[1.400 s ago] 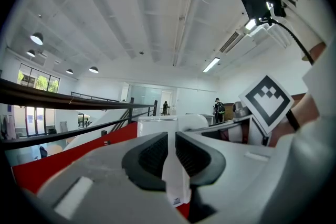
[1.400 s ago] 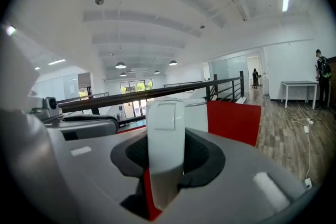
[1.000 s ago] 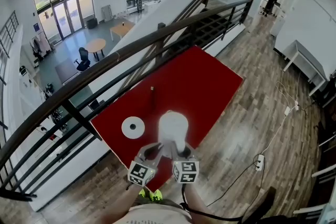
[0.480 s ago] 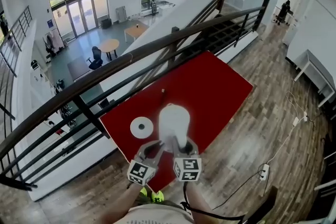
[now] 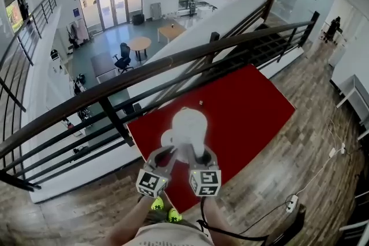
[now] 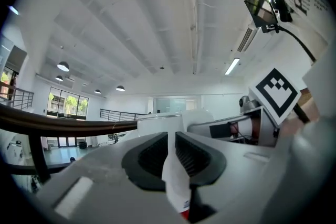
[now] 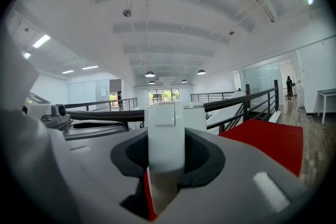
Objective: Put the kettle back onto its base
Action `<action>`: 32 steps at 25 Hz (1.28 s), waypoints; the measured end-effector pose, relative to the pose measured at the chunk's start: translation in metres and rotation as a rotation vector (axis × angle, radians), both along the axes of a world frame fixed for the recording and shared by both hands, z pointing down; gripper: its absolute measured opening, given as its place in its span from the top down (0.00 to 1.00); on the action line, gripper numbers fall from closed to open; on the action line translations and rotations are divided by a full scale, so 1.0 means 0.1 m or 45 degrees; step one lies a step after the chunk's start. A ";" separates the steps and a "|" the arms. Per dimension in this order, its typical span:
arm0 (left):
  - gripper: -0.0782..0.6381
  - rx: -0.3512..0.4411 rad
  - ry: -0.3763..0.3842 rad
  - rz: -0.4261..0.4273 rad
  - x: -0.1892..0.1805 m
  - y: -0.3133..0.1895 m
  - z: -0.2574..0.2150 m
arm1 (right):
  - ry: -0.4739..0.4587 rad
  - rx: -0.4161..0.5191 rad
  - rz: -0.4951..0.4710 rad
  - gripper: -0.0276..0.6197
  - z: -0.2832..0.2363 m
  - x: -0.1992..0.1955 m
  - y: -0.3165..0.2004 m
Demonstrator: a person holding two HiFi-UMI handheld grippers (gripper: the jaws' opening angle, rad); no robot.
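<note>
Kettle (image 5: 189, 127) gripped by left hand-held gripper (image 6: 171, 139) and right hand-held gripper (image 7: 166, 144) above red table (image 5: 253, 106).

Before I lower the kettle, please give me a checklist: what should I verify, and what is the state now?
1. Right gripper shut on kettle handle: ok.
2. Left gripper shut on a thin white kettle part: ok.
3. Kettle centred over base: cannot tell, the kettle hides most of it.
4. Red table around base free: ok, one small object lies apart.
</note>
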State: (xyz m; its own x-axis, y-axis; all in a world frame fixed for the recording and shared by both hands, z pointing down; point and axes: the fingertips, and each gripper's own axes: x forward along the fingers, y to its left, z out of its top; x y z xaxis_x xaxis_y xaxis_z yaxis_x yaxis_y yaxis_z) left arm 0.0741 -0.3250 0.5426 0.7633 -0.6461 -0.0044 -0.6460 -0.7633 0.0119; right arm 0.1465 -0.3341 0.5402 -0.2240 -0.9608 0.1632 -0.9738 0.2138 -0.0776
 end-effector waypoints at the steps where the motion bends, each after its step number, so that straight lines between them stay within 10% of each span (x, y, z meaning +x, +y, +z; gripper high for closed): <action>1: 0.84 -0.002 0.001 -0.016 -0.09 -0.05 -0.01 | -0.004 0.005 -0.013 0.76 -0.02 -0.08 -0.06; 18: 0.84 -0.018 0.031 -0.063 -0.82 -0.82 -0.10 | 0.022 0.008 -0.052 0.76 -0.06 -0.72 -0.85; 25: 0.84 -0.056 0.011 -0.072 -0.35 -0.47 0.99 | 0.019 -0.009 -0.069 0.76 0.99 -0.26 -0.48; 32: 0.85 -0.092 -0.002 -0.073 -0.54 -1.10 0.16 | -0.023 -0.049 -0.113 0.76 0.31 -0.55 -1.11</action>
State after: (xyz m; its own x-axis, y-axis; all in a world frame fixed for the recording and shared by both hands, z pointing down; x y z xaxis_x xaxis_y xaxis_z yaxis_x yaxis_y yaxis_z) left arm 0.0197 -0.4354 0.5590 0.7252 -0.6871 0.0446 -0.6884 -0.7224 0.0646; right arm 0.0916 -0.4456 0.5709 -0.3111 -0.9302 0.1947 -0.9496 0.2957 -0.1045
